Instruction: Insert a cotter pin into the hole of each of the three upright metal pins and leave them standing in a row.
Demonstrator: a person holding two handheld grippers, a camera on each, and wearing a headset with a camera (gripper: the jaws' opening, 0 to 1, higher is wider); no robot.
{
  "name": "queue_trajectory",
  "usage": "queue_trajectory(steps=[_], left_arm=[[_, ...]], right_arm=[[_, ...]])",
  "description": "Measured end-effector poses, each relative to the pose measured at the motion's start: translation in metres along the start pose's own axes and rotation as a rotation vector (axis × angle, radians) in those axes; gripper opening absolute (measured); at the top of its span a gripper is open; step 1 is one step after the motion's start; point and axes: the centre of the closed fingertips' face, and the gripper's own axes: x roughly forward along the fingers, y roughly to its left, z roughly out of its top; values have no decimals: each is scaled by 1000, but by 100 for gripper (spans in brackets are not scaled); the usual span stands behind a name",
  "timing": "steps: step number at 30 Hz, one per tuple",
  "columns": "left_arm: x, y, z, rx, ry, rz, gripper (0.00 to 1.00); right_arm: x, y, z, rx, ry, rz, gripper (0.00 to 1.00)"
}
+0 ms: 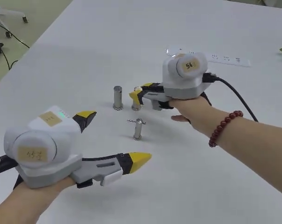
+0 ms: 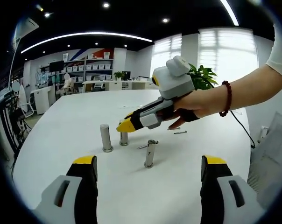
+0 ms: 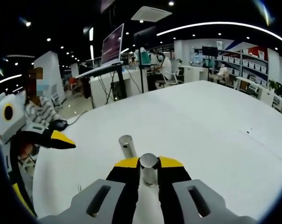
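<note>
Right gripper (image 3: 149,162) fingers (image 3: 125,176) tight on middle pin (image 3: 149,170) — left gripper (image 1: 114,136) fingers (image 1: 137,158) wide apart, open table (image 1: 131,37) around

Left gripper (image 1: 120,135) hovers, jaws spread wide; right gripper (image 1: 137,94) reaches forward, clamped on a metal pin (image 3: 148,164)

Ahead of the left gripper (image 1: 115,135), between its spread jaws, bare table (image 1: 169,186) runs to the cottered pin (image 1: 138,129), the first thing in its way; past that stand the held pin (image 1: 137,105) and, leftward, the free pin (image 1: 117,97). The right gripper (image 1: 136,95), clamped on the held pin, and its hand (image 1: 192,109) bar that row's right side. Just beyond its tips stands the free pin, with open table on either side.
</note>
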Motion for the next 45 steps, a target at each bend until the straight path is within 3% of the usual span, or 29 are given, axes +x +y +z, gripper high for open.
queue_trajectory(steps=[19,32,45], left_arm=[[-2,-1,3,6,-6,-13,92],[0,-9,12,18,-18,-30,90],[-5,-18,15,39,-25,-36,86]], right_arm=[[-12,-5,0,-1,5,-43,13],[-41,-13,-7,20,13,-90,13],[-71,-12,-24,31,26,-117,13]])
